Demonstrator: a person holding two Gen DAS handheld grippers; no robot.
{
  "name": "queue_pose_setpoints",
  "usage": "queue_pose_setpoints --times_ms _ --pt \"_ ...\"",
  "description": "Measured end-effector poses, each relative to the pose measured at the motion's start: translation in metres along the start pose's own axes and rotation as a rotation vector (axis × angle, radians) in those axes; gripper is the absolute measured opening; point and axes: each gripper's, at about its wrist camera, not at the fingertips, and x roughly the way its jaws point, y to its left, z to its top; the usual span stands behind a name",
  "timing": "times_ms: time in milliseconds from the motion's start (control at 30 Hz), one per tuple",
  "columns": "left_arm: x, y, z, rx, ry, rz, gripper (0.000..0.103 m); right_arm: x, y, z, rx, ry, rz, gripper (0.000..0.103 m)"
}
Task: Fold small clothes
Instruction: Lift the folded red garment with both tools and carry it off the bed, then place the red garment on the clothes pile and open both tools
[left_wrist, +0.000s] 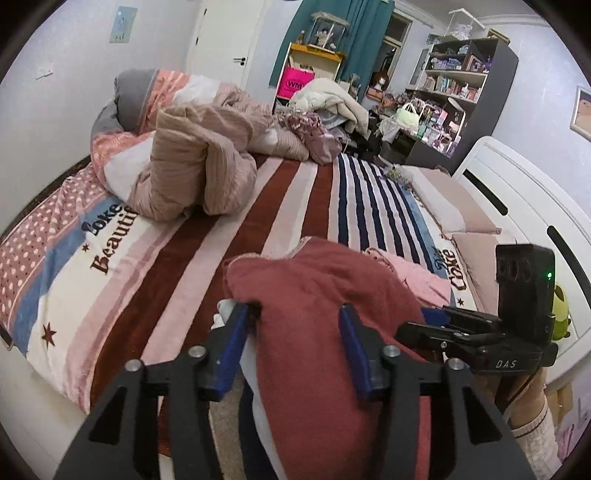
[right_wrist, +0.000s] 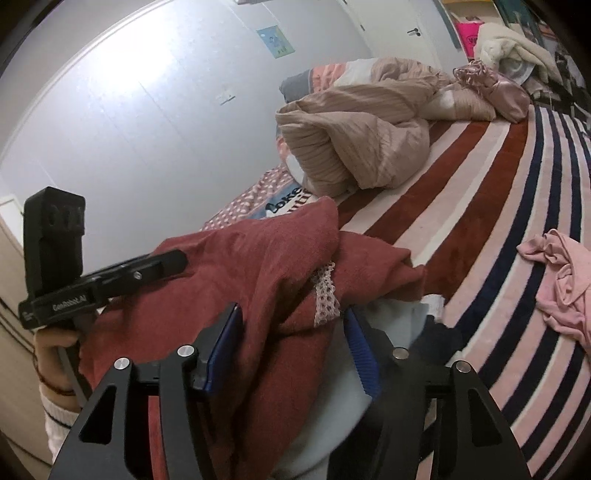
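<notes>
Red garment (left_wrist: 325, 295) bunched and lifted over near edge of bed (left_wrist: 303, 192), draped between both grippers. Same red garment (right_wrist: 266, 258) in right wrist view, with strip of pink lace trim (right_wrist: 325, 295) hanging down its front. Left gripper (left_wrist: 293, 314) open around garment, blue pads (left_wrist: 232, 343) spread apart on either side of cloth, not pressed in. Right gripper (right_wrist: 293, 314) likewise spread wide, cloth lying between 2 blue pads (right_wrist: 225, 347), no squeeze visible. Light blue cloth (right_wrist: 391, 325) and a dark piece (right_wrist: 443, 336) tucked under the red garment, just beside right gripper's right finger. Pink garment (right_wrist: 561, 280) crumpled on bed, right of red garment, apart from it; same pink garment (left_wrist: 410, 273) showing just behind red one in left view. Beige ribbed blanket (left_wrist: 199, 166) heaped farther back on bed, well apart from red garment. Mauve satin bundle (left_wrist: 317, 136) beyond blanket at far end of bed. White headboard (left_wrist: 517, 199) to right of red garment. Shelf unit (left_wrist: 465, 92) full of small items past far end of bed, teal curtain (left_wrist: 354, 40) next to it. Door (left_wrist: 229, 44) in far wall behind blanket.
</notes>
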Motion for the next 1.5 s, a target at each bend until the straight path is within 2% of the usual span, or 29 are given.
queue_pose_setpoints --times_ms 100,167,367,500,700,933,1000,1100,1200,1267,1333,1500 --pt "-0.007 -0.004 0.0 0.016 -0.01 0.017 0.051 -0.011 -0.001 -0.003 -0.004 -0.007 -0.004 0.055" --pt "-0.013 -0.009 -0.002 0.028 -0.022 0.046 0.058 -0.016 -0.001 -0.004 -0.008 -0.012 -0.008 0.055" --pt "-0.039 -0.04 -0.012 0.066 -0.062 0.093 0.059 -0.044 0.0 -0.02 -0.015 -0.028 0.0 0.055" --pt "-0.053 -0.067 -0.027 0.062 -0.096 0.055 0.059 -0.075 0.0 -0.044 -0.036 -0.045 -0.004 0.055" --pt "-0.063 -0.131 -0.068 0.129 -0.174 0.039 0.06 -0.133 -0.014 -0.093 -0.053 -0.077 -0.042 0.055" --pt "-0.052 -0.209 -0.127 0.205 -0.292 0.033 0.063 -0.206 -0.034 -0.163 -0.106 -0.133 -0.205 0.056" --pt "-0.047 -0.229 -0.143 0.216 -0.334 0.032 0.068 -0.23 -0.037 -0.185 -0.124 -0.173 -0.256 0.057" --pt "-0.038 -0.261 -0.169 0.239 -0.406 0.028 0.076 -0.26 -0.04 -0.216 -0.143 -0.233 -0.34 0.064" --pt "-0.029 -0.286 -0.189 0.256 -0.465 0.04 0.088 -0.284 -0.04 -0.245 -0.179 -0.281 -0.45 0.067" --pt "-0.025 -0.297 -0.198 0.263 -0.492 0.039 0.095 -0.298 -0.04 -0.262 -0.19 -0.318 -0.514 0.076" --pt "-0.019 -0.311 -0.209 0.268 -0.517 0.021 0.098 -0.312 -0.04 -0.28 -0.195 -0.372 -0.566 0.091" --pt "-0.011 -0.33 -0.224 0.267 -0.555 0.036 0.102 -0.342 -0.035 -0.31 -0.206 -0.502 -0.69 0.103"
